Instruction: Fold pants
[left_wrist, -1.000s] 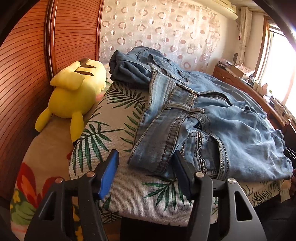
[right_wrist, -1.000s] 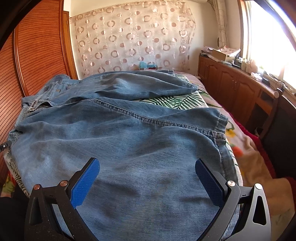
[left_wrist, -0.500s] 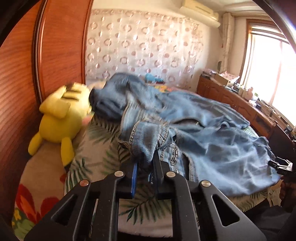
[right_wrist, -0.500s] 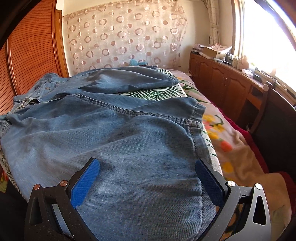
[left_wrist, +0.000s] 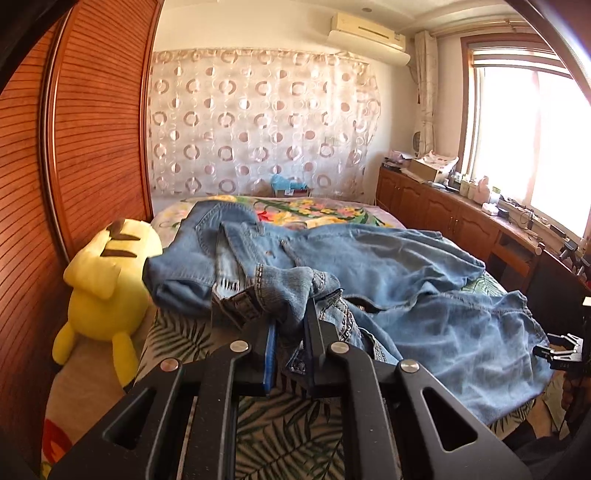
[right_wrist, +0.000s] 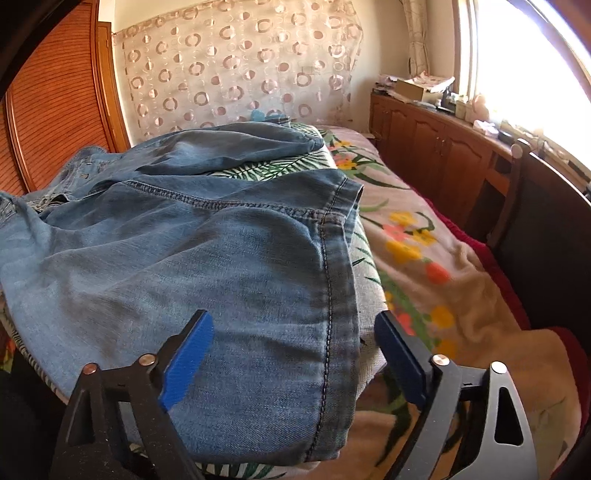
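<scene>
Blue denim pants (left_wrist: 388, 266) lie spread and rumpled on a leaf-print cushion (left_wrist: 288, 435) on the bed. My left gripper (left_wrist: 290, 328) is shut on the bunched waistband of the pants and holds it lifted off the cushion. In the right wrist view, one pant leg (right_wrist: 184, 258) lies flat toward me, its hem end hanging over the cushion's front edge. My right gripper (right_wrist: 291, 354) is open, its blue pads either side of the leg's hem end, just above the fabric. The right gripper also shows at the right edge of the left wrist view (left_wrist: 561, 350).
A yellow plush toy (left_wrist: 107, 280) lies at the left against the wooden slatted wardrobe (left_wrist: 74, 147). A floral bedspread (right_wrist: 424, 251) covers the bed to the right. A wooden cabinet (right_wrist: 443, 147) with clutter runs under the window. A dark chair (right_wrist: 546, 229) stands at the right.
My left gripper has closed on the waistband and lifted it up and back. My right gripper has narrowed and moved right toward the leg's hem end.
</scene>
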